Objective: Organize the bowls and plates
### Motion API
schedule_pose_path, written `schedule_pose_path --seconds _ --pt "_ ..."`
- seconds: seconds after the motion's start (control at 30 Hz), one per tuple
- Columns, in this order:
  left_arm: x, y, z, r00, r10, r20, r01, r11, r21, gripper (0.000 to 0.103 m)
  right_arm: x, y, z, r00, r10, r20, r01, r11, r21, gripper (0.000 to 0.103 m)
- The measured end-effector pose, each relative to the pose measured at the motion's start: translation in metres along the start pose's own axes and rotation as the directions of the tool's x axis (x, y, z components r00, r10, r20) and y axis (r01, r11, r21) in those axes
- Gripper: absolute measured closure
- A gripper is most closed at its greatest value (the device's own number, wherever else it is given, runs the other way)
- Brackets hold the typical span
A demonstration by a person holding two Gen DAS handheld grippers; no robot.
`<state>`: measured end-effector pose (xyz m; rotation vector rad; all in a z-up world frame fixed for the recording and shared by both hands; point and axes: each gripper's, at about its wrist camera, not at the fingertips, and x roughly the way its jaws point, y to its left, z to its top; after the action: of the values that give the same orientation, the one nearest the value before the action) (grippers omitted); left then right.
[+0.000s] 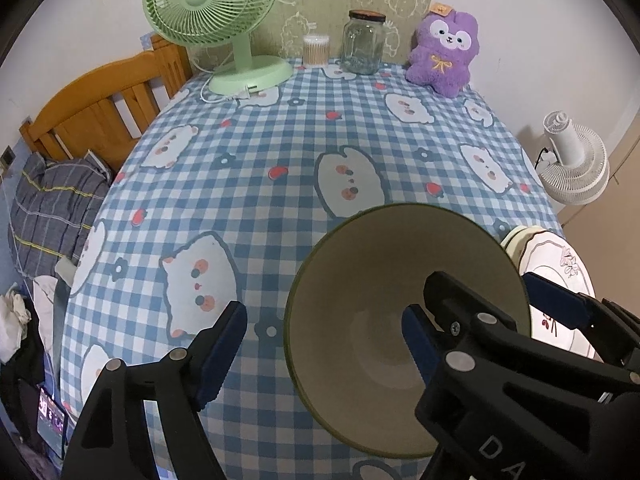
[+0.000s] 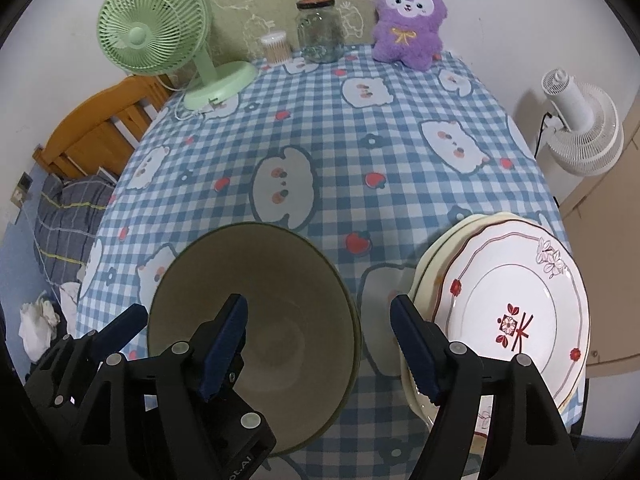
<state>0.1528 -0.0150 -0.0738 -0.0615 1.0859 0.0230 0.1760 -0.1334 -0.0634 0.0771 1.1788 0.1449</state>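
The left gripper [image 1: 324, 354] hangs over the near edge of the tabletop [image 1: 280, 152] with its jaws wide apart; its right finger reaches down inside the bowl [image 1: 384, 340] and its left finger stands outside the rim, neither one pressing on it. The right gripper [image 2: 320, 344] is also spread wide, with its left finger over the bowl [image 2: 256, 320] and its right finger just beside the plates [image 2: 512, 312], holding nothing. The bowl, olive outside and cream inside, stands upright on the checked cloth near the front edge. To its right lies the stack of plates; the top one is white with red flowers. Far at the back stand a green fan [image 1: 212, 4], a cotton-swab box [image 1: 316, 50], a glass jar [image 1: 364, 42] and a purple plush toy [image 1: 444, 52].
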Motion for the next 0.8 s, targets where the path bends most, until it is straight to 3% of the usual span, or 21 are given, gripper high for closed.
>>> schedule_pose_path --seconds 0.43,0.8 --pt "0.024 0.000 -0.002 0.999 -0.008 -0.037 0.009 1.000 0.011 0.023 0.022 -0.007 -0.001 0.999 0.023 -0.029 -0.022 0.999 0.031 0.026" --pt "0.034 -0.002 -0.007 0.999 -0.015 -0.045 0.015 1.000 -0.001 0.031 0.032 -0.012 -0.007 0.997 0.062 -0.036 -0.061 0.998 0.034 0.031"
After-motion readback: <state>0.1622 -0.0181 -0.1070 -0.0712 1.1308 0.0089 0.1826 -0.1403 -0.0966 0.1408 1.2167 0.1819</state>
